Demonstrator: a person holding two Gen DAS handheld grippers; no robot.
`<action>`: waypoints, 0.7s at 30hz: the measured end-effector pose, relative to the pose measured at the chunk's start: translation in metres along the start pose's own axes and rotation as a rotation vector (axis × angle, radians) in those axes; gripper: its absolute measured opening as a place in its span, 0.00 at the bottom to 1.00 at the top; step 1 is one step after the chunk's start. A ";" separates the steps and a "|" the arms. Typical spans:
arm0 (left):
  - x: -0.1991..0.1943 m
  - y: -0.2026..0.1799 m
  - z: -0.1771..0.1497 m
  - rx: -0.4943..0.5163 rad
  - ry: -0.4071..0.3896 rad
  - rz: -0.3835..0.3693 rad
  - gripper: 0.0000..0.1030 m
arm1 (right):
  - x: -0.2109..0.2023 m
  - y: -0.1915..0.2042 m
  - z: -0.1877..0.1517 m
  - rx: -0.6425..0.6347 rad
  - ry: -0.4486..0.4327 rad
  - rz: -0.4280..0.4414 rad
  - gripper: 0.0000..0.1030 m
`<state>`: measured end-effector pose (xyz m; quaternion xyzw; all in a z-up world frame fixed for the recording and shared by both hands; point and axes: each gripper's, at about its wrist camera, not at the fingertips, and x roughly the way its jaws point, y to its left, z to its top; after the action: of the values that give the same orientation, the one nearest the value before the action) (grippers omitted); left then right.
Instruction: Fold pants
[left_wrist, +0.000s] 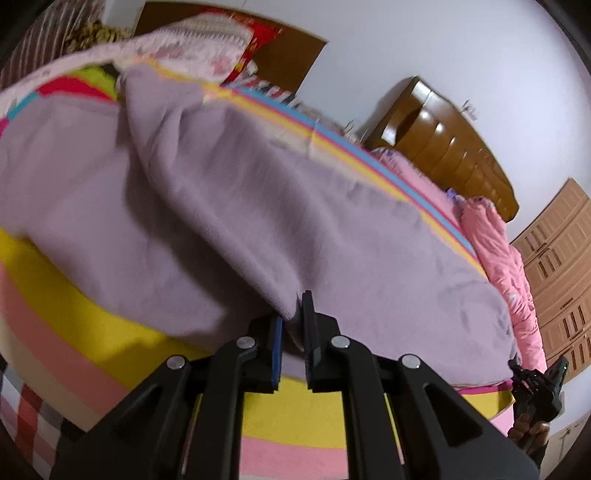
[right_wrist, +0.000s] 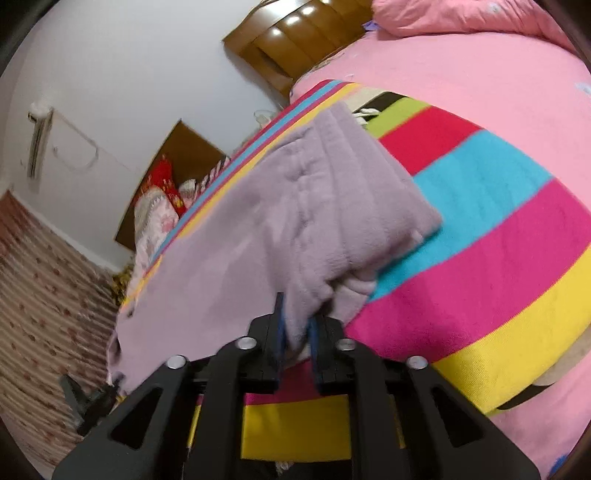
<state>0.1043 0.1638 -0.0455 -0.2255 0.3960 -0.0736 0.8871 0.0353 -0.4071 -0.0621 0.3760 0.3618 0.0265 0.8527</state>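
Both clamped on lilac pants: left gripper on the 6 o'clock edge, right gripper on bunched fabric.

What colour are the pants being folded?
Pale lilac-purple pants, plain fleece without any pattern; the right wrist view shows them best.

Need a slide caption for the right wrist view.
Right tongs pinch lilac pants on a striped blanket.
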 end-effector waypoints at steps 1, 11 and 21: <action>-0.001 0.000 -0.001 0.003 -0.015 -0.005 0.12 | 0.000 0.000 0.002 0.000 0.003 0.000 0.05; -0.065 -0.033 0.001 0.099 -0.319 0.285 0.85 | -0.048 0.052 -0.002 -0.249 -0.167 -0.228 0.36; 0.010 -0.140 -0.021 0.444 -0.081 0.106 0.96 | 0.018 0.152 -0.050 -0.622 -0.066 -0.141 0.61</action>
<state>0.1020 0.0291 -0.0006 -0.0063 0.3454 -0.1033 0.9327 0.0513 -0.2610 0.0046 0.0719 0.3336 0.0646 0.9378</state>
